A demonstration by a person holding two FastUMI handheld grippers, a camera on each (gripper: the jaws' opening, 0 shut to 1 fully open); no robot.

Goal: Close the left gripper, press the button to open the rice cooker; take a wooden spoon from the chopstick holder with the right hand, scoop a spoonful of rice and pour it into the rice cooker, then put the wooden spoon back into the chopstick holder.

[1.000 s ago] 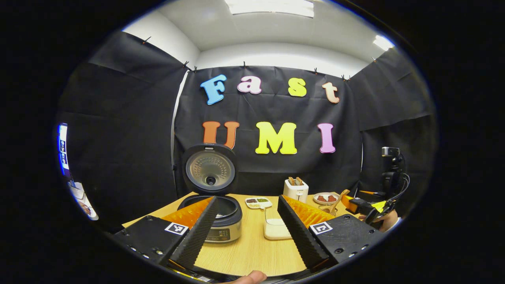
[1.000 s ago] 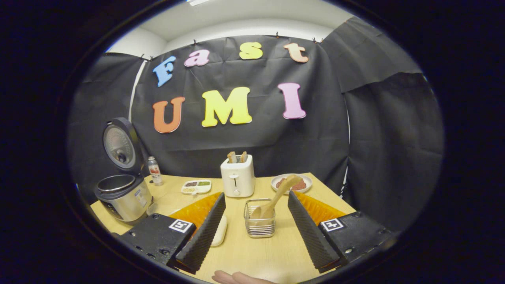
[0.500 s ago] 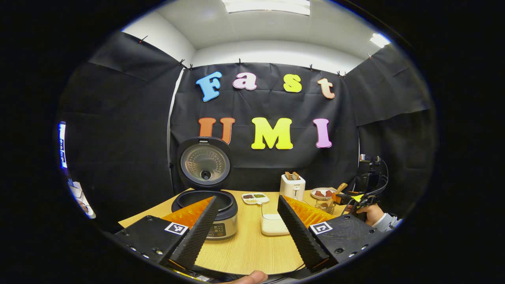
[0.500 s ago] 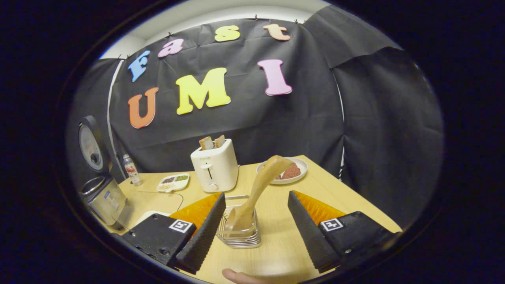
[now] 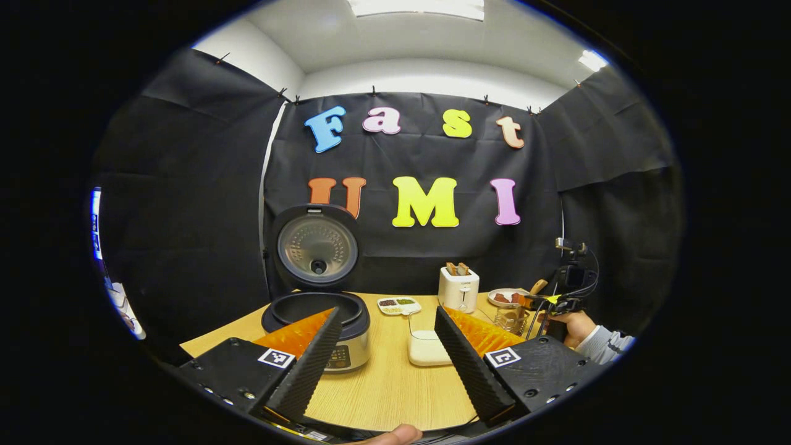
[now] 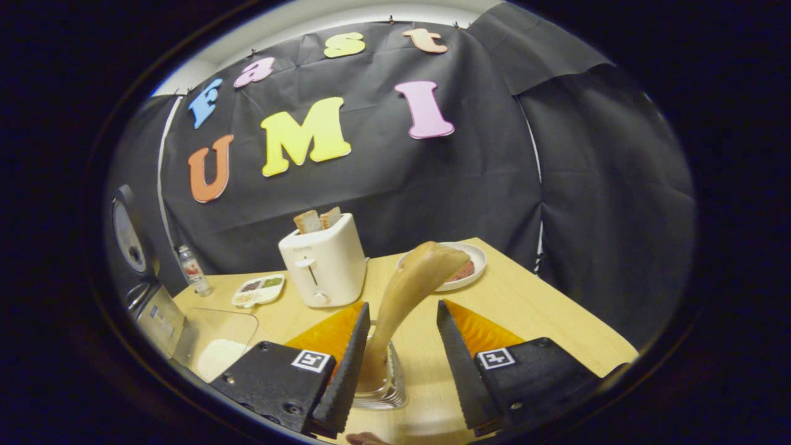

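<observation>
Right gripper (image 6: pixel 395 346) open, fingers astride wooden spoon (image 6: pixel 405 284) standing tilted toward 1 o'clock in chopstick holder (image 6: pixel 383 386). Left gripper (image 5: pixel 386 349) open; rice cooker (image 5: pixel 316 315), lid up, at 11 o'clock.

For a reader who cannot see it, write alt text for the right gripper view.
The right gripper is open, its fingers on either side of a wooden spoon that leans in a wire holder on a wooden table. Behind stand a white toaster with bread and a plate.
</observation>
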